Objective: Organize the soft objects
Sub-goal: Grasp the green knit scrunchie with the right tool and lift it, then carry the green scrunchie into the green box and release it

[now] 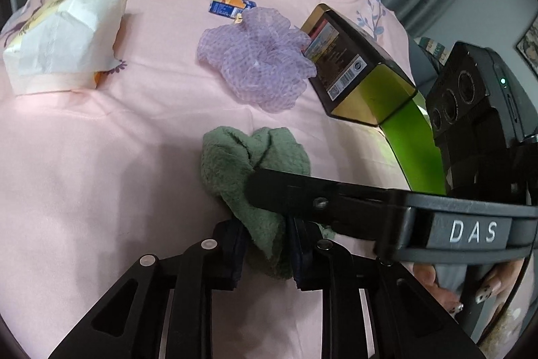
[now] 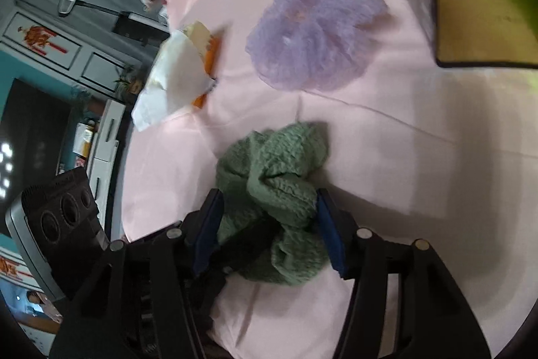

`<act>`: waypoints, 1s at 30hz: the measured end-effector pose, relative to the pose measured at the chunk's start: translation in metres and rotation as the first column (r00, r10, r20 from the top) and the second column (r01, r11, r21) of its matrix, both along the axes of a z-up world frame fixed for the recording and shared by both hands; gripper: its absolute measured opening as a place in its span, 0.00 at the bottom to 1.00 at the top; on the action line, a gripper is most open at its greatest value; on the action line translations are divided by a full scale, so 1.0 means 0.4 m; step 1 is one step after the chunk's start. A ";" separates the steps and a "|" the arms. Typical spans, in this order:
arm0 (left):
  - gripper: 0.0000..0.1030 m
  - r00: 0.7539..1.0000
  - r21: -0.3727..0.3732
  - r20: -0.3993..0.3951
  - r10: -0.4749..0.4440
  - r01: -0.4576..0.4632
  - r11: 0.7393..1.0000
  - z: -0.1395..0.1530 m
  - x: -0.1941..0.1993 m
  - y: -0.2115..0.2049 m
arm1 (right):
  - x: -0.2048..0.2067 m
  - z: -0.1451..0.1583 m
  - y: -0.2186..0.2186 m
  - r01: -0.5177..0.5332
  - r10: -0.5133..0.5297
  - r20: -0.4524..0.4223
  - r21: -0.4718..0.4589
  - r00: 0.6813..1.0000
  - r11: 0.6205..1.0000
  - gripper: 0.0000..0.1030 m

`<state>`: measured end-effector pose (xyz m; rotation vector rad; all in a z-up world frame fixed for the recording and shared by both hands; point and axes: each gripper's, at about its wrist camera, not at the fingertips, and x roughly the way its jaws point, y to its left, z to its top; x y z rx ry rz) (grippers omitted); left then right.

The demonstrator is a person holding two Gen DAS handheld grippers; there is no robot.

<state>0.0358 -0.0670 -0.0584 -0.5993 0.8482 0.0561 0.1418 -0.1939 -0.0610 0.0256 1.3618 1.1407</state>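
Observation:
A crumpled green cloth lies on the pink sheet. My left gripper is shut on the cloth's near end. My right gripper is open, its blue pads either side of the same green cloth; one of its fingers crosses the left wrist view over the cloth. A purple mesh bath pouf lies beyond the cloth, also seen in the right wrist view. A white tissue pack lies at the far left, and shows in the right wrist view.
A dark and gold tin box lies right of the pouf, seen in the right wrist view. A small blue-orange carton sits behind the pouf. The sheet's edge drops off at left in the right wrist view, with cabinets beyond.

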 end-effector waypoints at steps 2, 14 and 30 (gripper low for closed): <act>0.22 1.000 -0.011 0.011 0.000 0.000 1.000 0.003 0.003 -0.002 | -0.008 -0.002 0.006 -0.020 0.020 -0.010 0.007 1.000 1.000 0.39; 0.22 0.991 0.113 0.132 0.004 -0.019 0.993 0.170 -0.022 -0.062 | -0.016 0.146 -0.060 -0.003 -0.003 0.033 0.185 0.999 0.983 0.34; 0.22 0.891 0.261 0.342 -0.298 0.214 0.941 0.387 0.161 -0.343 | 0.129 0.356 -0.391 0.272 -0.376 0.212 0.397 0.902 0.876 0.33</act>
